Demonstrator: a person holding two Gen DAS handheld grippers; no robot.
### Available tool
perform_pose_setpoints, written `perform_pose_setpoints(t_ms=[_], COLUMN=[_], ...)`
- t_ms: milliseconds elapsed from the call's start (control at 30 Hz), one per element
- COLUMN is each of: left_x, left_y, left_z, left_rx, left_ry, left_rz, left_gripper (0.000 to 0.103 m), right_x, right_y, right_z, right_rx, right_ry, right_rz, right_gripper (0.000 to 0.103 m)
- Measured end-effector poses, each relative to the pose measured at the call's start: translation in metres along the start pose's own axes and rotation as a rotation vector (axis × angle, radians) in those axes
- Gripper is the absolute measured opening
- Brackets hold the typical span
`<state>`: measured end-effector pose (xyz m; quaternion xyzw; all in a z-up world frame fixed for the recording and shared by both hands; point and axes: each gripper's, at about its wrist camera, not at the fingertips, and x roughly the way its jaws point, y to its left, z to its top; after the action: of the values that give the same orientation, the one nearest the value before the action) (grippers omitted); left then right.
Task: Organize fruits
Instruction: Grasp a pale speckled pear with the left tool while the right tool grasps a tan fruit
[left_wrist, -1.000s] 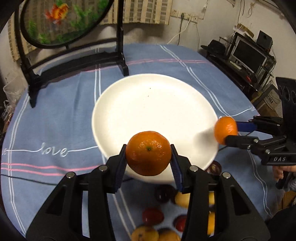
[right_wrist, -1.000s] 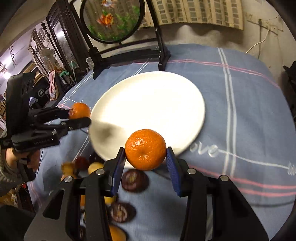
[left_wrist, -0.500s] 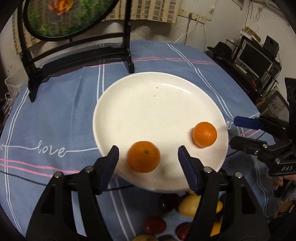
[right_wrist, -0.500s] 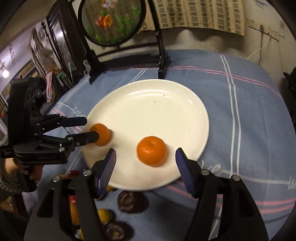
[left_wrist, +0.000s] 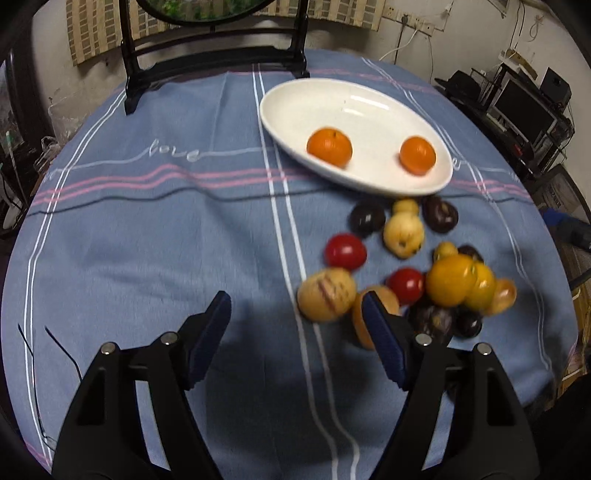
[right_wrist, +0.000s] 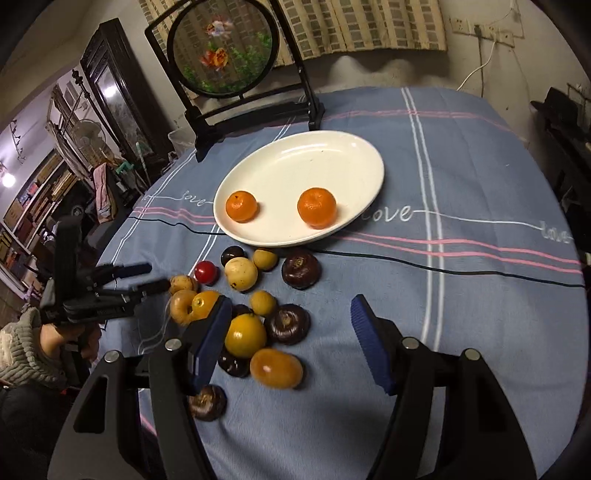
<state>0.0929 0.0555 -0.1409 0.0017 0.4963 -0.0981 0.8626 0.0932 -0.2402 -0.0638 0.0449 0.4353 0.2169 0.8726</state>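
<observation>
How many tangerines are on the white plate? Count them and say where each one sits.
2. One tangerine sits on the plate near its left rim; the other tangerine lies to its right, near the front rim. None looks hidden.

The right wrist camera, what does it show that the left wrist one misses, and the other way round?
Only the right wrist view shows the round goldfish screen whole, the person's hand with the left claw seen from outside, and a dark fruit lying nearest the camera. Only the left wrist view shows the monitors on a rack beside the table. Both share the white plate with two tangerines, the loose fruit pile on the blue cloth, and each camera's own claw, the left opening, with nothing between the pads.
</observation>
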Motion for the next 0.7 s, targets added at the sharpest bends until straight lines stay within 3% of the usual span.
perform_pose_setpoints(t_ms=[300,500,700], left_x=[0.010,0.018,-0.004], left_y=[-0.002,0.005,0.029], left_z=[0.009,0.011,0.000], left_rx=[0.000,0.006,-0.033], left_ry=[-0.017,-0.004,-0.026], left_rz=[-0.024,-0.004,0.047], left_gripper=[0.076,0.080,0.079], right_x=[-0.023,-0.031,-0.023], right_y=[0.006,-0.003,0.004], right_z=[-0.017,-0.021,-0.017], right_rx=[-0.014,0.024,0.007], right_ry=[-0.015,-0.027,-0.017], right_rz=[-0.064,-0.095,-0.076], right_gripper=[0.070,0.070,0.070])
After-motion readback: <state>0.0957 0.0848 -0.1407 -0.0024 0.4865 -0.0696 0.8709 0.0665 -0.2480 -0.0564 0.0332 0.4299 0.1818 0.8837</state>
